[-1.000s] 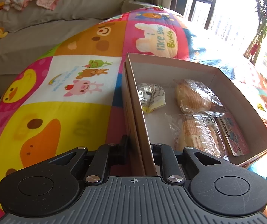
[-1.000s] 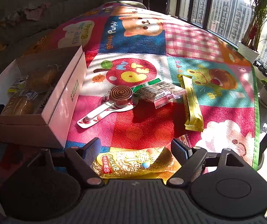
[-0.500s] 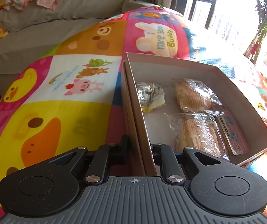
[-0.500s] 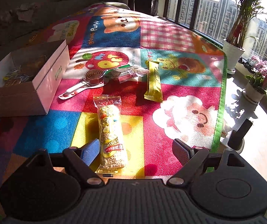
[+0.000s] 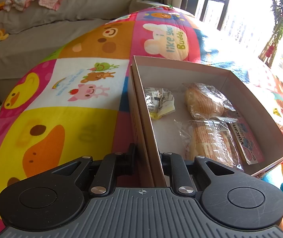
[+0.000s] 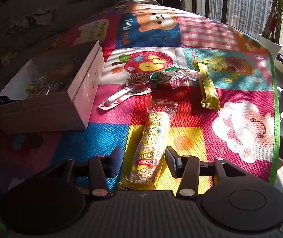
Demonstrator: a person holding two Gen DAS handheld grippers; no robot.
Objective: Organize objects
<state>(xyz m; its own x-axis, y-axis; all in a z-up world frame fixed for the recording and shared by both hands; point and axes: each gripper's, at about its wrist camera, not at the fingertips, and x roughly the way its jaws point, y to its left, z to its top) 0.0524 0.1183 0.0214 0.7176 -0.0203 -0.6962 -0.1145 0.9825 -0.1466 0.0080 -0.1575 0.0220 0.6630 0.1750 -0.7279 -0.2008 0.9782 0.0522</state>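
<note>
Meanwhile the left gripper [image 5: 147, 155] is pinching the box [image 5: 256, 99] wall, steadying it, while the right gripper [image 6: 144, 158], jaws parted and empty, is straddling the rice snack [image 6: 152, 144] on the mat [image 6: 240, 99]; closing and lifting likely come next.

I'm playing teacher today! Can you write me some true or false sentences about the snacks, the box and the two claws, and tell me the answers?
1. The left claw is clamped on the side wall of the box. True.
2. The puffed rice bar is already in the box. False: it lies on the mat, between the right claw's open fingers.
3. The box holds wrapped bread. True.
4. The yellow snack bar is inside the box. False: it lies on the mat, outside the box.
5. The swirl lollipop stands upright. False: it lies flat on the mat.
</note>
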